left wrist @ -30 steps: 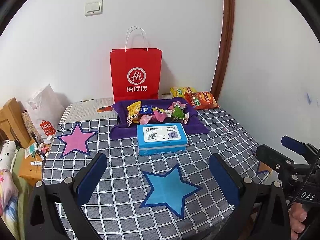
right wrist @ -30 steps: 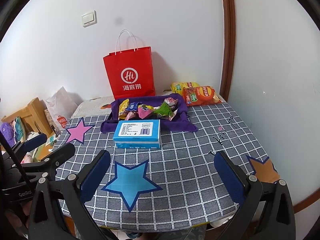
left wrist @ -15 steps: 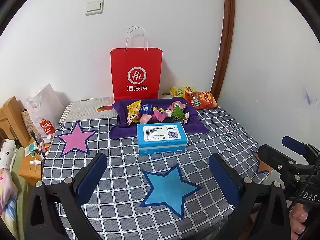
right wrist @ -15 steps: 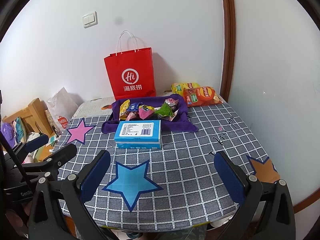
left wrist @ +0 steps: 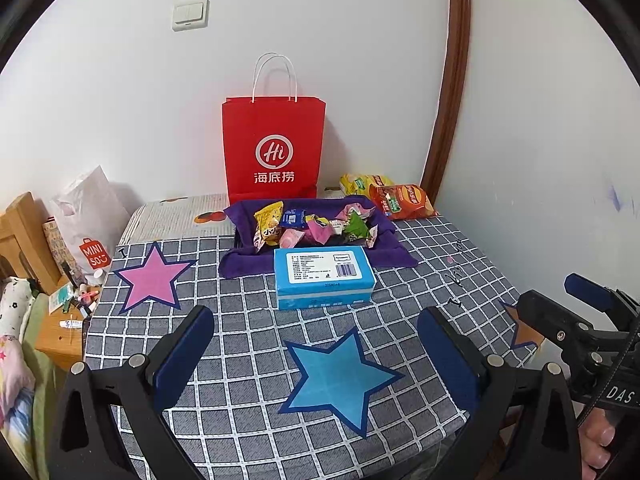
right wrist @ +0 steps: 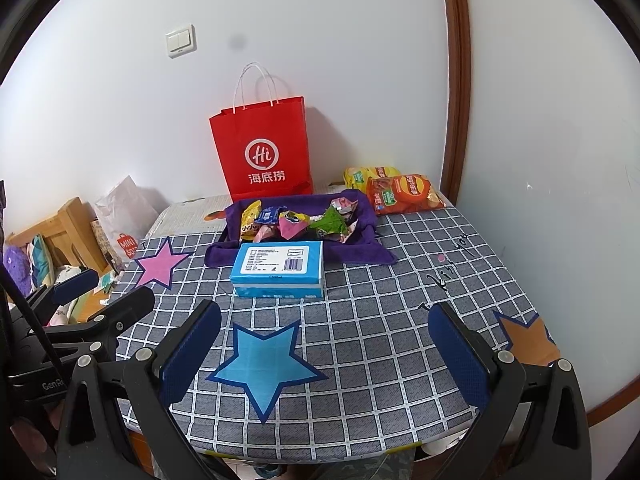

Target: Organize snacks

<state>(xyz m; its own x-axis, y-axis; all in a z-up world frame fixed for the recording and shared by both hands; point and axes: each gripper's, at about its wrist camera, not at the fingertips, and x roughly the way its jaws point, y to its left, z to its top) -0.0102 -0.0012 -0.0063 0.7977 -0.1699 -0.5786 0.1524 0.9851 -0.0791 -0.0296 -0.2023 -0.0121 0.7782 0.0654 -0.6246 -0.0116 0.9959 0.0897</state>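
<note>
Both tongs are held above the near edge of the bench (left wrist: 248,364), which is covered with a grey checked cloth. The left tongs (left wrist: 316,344) are spread wide with nothing between the blue pads; the right tongs (right wrist: 324,340) are likewise spread wide and carry nothing. A blue star (left wrist: 340,376) lies flat on the cloth below the gap of the left tongs, and appears toward the left pad in the right wrist view. A pink star (left wrist: 152,276) lies at the left of the bench, and an orange star (right wrist: 528,338) at the near right corner. A blue box (left wrist: 324,276) with a white label rests at the centre of the bench, well apart from both tongs. Directly behind the box, and touching it, sits a purple cloth-lined tray (left wrist: 384,232) holding a pile of small wrapped snacks (left wrist: 316,226). Two chip bags (right wrist: 400,192), one yellow and one orange-red, lie at the far right corner beside the tray. A red paper bag (left wrist: 274,152) with white handles stands upright against the wall behind the tray.
</note>
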